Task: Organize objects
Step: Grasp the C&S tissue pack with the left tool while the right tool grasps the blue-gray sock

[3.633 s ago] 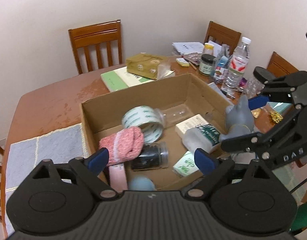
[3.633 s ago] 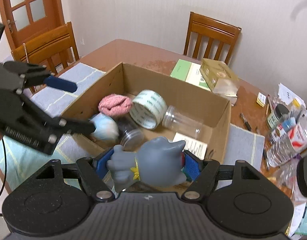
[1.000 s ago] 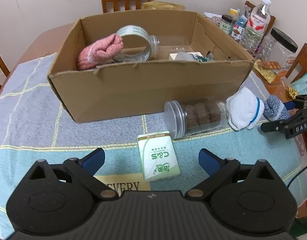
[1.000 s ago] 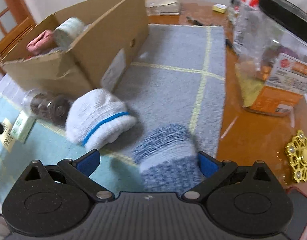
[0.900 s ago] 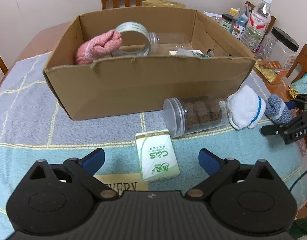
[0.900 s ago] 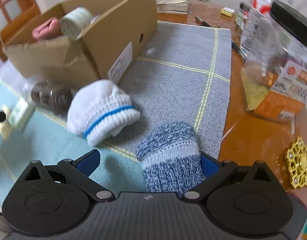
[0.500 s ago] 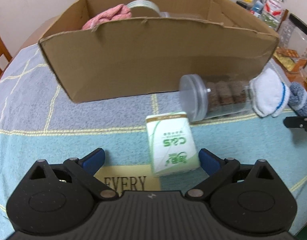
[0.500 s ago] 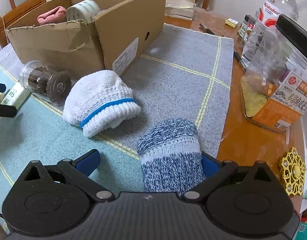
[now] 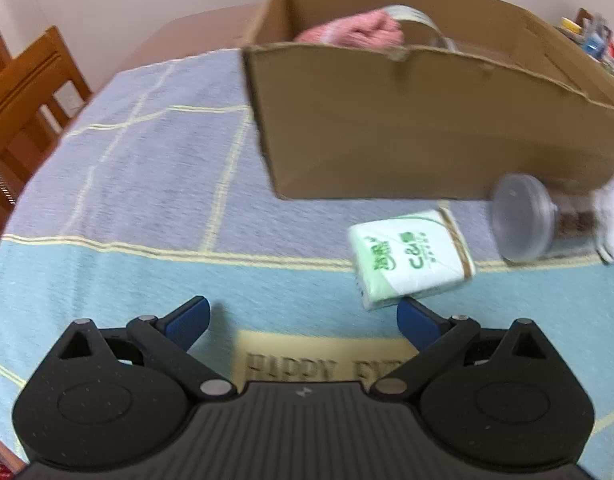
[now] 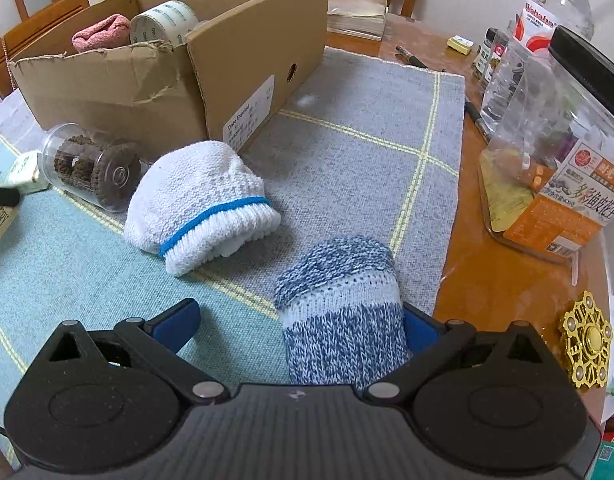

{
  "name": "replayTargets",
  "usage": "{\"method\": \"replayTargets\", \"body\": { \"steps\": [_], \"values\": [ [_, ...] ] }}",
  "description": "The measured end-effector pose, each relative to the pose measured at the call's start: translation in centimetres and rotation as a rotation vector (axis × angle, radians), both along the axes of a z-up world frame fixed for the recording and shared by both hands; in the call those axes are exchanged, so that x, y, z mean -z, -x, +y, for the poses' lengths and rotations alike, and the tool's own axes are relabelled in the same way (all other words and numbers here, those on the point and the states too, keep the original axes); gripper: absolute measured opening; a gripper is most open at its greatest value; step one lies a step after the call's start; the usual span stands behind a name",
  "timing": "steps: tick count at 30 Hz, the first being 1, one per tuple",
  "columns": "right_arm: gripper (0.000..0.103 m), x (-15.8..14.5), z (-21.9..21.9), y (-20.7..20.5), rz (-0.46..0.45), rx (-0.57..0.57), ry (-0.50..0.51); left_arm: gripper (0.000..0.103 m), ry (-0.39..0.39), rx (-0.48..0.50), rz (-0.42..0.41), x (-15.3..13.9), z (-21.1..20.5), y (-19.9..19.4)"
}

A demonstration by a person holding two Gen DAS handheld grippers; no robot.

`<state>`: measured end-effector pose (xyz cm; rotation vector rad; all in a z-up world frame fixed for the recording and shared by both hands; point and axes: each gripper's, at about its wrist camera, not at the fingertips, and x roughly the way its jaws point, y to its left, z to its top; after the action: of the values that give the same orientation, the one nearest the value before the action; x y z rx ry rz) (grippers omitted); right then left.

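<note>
Cardboard box [image 9: 407, 120] on the checked table mat [image 9: 147, 160], holding a pink sock [image 9: 355, 30] and a tape roll [image 10: 163, 22]; tissue pack [image 9: 407, 254], clear jar [image 10: 91, 166] and white sock [image 10: 199, 204] lie in front of it. Left gripper [image 9: 303, 316]: jaws spread wide and empty, low over the mat, right fingertip [image 9: 417, 318] just beside the tissue pack. Right gripper [image 10: 299, 324]: jaws wide apart, unclenched, blue sock [image 10: 343, 320] between them against the right finger.

— What's out on my mat?
— A blue-flecked rolled sock [image 10: 341, 320] nearest me; a white sock with a blue stripe [image 10: 199, 204] beside it; a clear jar of dark biscuits [image 10: 93, 166] on its side; a green-and-white tissue pack [image 9: 409, 256] lying flat; all by the cardboard box [image 10: 235, 56]
</note>
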<state>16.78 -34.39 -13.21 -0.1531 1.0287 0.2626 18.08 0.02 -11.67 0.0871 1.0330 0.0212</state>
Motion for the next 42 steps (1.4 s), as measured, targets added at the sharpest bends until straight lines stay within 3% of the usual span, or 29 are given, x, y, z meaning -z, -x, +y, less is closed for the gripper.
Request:
{"method": "replayTargets", "body": {
  "steps": [3,8,12,14,17,23,31,39,42],
  "values": [
    [0.103,0.0,0.0,-0.1,0.002,0.006,0.001,0.099,0.011,0.010,-0.013,-0.6,-0.2,0.3],
    [0.103,0.1,0.2,-0.4,-0.002,0.015,0.000,0.099,0.093,0.070,-0.031,-1.1,-2.4,0.8],
    [0.103,0.2,0.1,-0.3,-0.008,0.021,-0.002,0.098,0.072,0.099,-0.056,-0.6,-4.3,0.0],
    [0.103,0.0,0.1,-0.2,-0.008,0.024,-0.002,0.094,0.067,0.093,-0.065,-0.1,-4.5,-0.5],
    [0.103,0.1,0.2,0.0,-0.010,0.027,-0.002,0.079,0.086,0.074,-0.053,0.2,-4.5,-0.9],
    [0.103,0.0,0.2,0.0,-0.019,0.039,-0.003,0.070,0.102,0.053,-0.062,0.1,-4.4,-1.0],
    [0.103,-0.1,0.2,-0.5,-0.004,0.021,0.003,0.069,0.094,0.065,-0.066,0.0,-4.8,-1.4],
    [0.103,-0.9,0.4,0.7,0.076,-0.063,0.003,0.069,0.095,0.064,-0.066,0.0,-4.6,-1.5],
    [0.103,-0.9,-0.1,0.5,0.071,-0.042,-0.005,0.069,0.093,0.063,-0.063,-0.1,-4.6,-1.6]
  ]
}}
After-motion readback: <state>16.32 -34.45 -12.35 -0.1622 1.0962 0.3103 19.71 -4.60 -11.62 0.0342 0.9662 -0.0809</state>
